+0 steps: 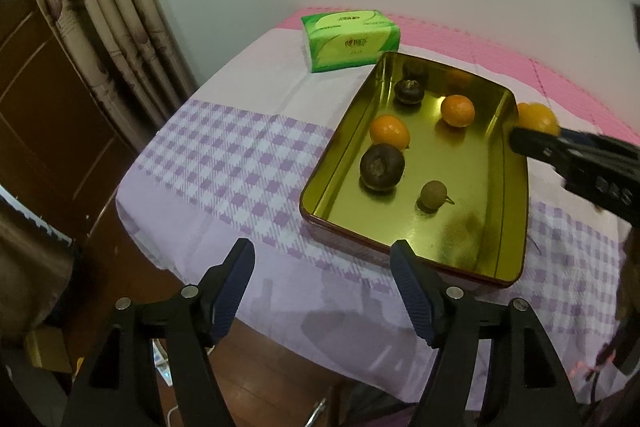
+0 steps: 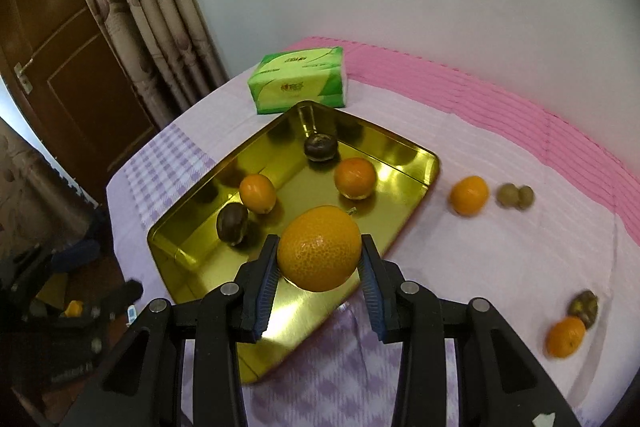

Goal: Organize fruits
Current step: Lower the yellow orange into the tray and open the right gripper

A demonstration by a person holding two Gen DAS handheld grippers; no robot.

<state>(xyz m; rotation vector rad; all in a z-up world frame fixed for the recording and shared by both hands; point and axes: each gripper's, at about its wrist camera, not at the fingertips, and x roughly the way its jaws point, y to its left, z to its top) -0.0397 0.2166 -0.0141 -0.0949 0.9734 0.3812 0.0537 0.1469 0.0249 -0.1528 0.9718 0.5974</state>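
Nearest to us, our right gripper [image 2: 319, 259] holds a big orange [image 2: 319, 249] pinched between its two blue pads, above the near part of the gold tray [image 2: 404, 147]. Our left gripper [image 1: 322, 259] stands with its jaws apart and nothing between them, over the table edge just short of the tray's near rim.

Inside the tray, from the near end outward, we see a small greenish-brown fruit [image 1: 433, 195], a dark round fruit [image 1: 382, 167], a small orange [image 1: 389, 132] touching it, a second orange [image 1: 458, 111] and another dark fruit [image 1: 409, 91] toward the far end.

To the right of the tray, on the checked tablecloth [image 1: 240, 155], an orange [image 2: 565, 337] lies against a brownish fruit [image 2: 585, 307] near the table's edge. Further out another orange [image 2: 469, 195] sits beside two small greenish fruits [image 2: 516, 195] that touch one another.

Beyond the tray's far corner lies a green tissue pack [image 2: 298, 85], close to the pink strip of cloth [image 2: 520, 123] along the wall. A curtain [image 2: 152, 7] and a brown door [image 2: 68, 67] stand at the left.
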